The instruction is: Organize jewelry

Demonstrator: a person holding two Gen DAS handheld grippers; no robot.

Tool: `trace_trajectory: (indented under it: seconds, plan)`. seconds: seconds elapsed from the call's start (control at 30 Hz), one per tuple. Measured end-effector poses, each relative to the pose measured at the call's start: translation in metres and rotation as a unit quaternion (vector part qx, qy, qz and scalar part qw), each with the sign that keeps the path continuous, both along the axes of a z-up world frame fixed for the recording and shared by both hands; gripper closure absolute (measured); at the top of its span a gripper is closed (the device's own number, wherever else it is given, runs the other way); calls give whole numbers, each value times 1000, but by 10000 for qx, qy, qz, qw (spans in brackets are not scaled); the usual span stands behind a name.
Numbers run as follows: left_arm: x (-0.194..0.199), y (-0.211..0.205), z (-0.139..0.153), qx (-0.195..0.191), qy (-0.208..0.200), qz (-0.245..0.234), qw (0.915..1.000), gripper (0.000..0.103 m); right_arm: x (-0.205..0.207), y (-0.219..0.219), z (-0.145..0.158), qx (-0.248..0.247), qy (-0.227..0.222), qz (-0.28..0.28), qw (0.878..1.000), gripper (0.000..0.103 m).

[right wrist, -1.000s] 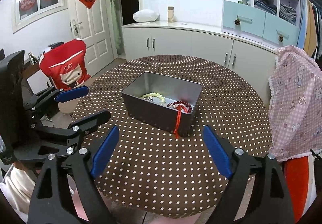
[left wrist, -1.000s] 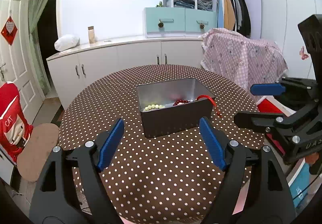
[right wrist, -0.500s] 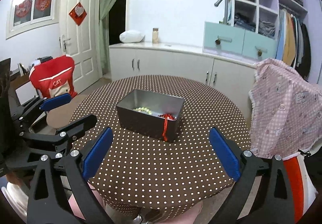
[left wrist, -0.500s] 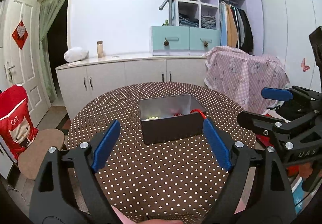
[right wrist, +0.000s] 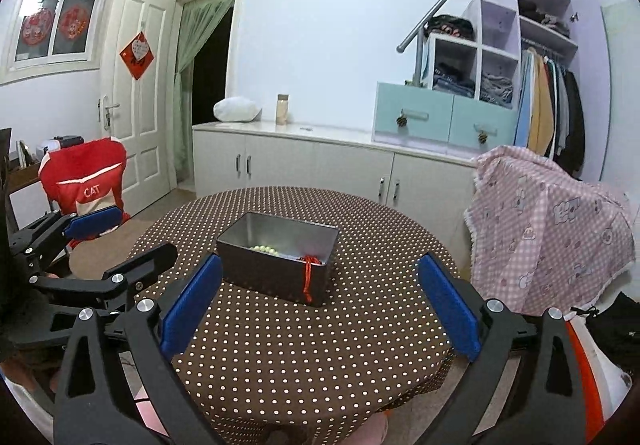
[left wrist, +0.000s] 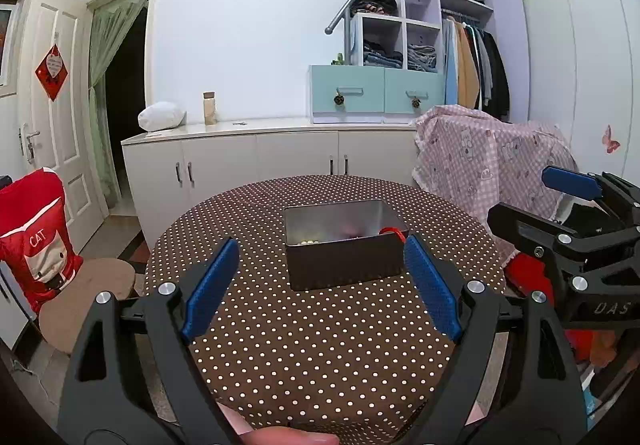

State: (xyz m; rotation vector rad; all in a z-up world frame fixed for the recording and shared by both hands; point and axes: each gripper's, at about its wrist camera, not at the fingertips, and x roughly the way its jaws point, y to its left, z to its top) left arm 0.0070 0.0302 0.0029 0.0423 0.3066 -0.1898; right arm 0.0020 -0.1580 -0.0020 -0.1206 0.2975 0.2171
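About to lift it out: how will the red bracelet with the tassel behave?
The red bracelet is probably floppy: its tassel hangs limp over the tin's rim. The beads look smooth and round, so likely slippery. The tassel may snag on the rim.

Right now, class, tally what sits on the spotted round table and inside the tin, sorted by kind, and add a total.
Metal tin: 1
Pale green bead strings: 1
Red bead strings with a red tassel hanging over the tin's wall: 1
Total: 3
Any other item lower in the tin would be hidden by its walls.
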Motion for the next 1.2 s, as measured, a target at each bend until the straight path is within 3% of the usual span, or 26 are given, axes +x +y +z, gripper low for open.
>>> trace_trajectory:
  seconds: [1.2]
  plan:
    - [-2,-4,-3,-35,130,150,9998,19,-10,9,-6,14,-93,-150,9998,8]
